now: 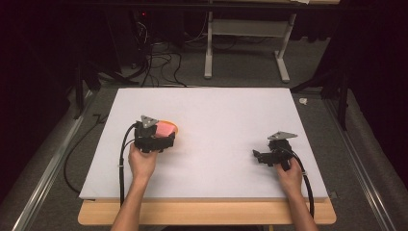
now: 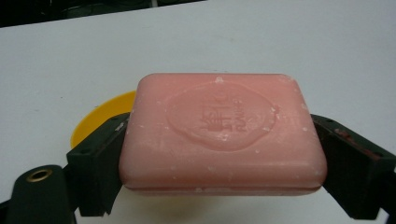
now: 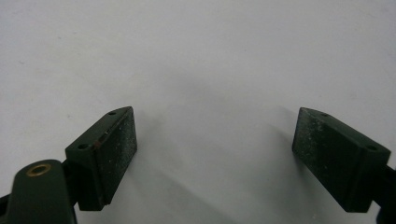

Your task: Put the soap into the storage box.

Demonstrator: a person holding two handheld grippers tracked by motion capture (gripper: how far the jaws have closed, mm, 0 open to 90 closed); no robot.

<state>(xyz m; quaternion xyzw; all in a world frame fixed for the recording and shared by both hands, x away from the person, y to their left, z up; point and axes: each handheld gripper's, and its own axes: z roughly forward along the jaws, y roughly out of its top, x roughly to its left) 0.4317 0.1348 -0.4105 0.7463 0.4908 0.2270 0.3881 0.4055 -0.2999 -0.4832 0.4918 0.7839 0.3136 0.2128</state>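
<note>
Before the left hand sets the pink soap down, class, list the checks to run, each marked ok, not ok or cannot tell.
1. Left gripper jaws press both ends of the pink soap: ok.
2. Soap level in the grip: ok.
3. Yellow dish under the soap: ok.
4. Soap centred over the dish: cannot tell.
5. Right gripper open, holding nothing: ok.
6. Right gripper apart from the left on the white table: ok.

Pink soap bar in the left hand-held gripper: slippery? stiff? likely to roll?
The pink soap bar looks stiff, keeping its shape between the jaws. Its smooth, rounded edges suggest it may slip. Its flat, blocky form probably won't roll onto the yellow dish.
</note>
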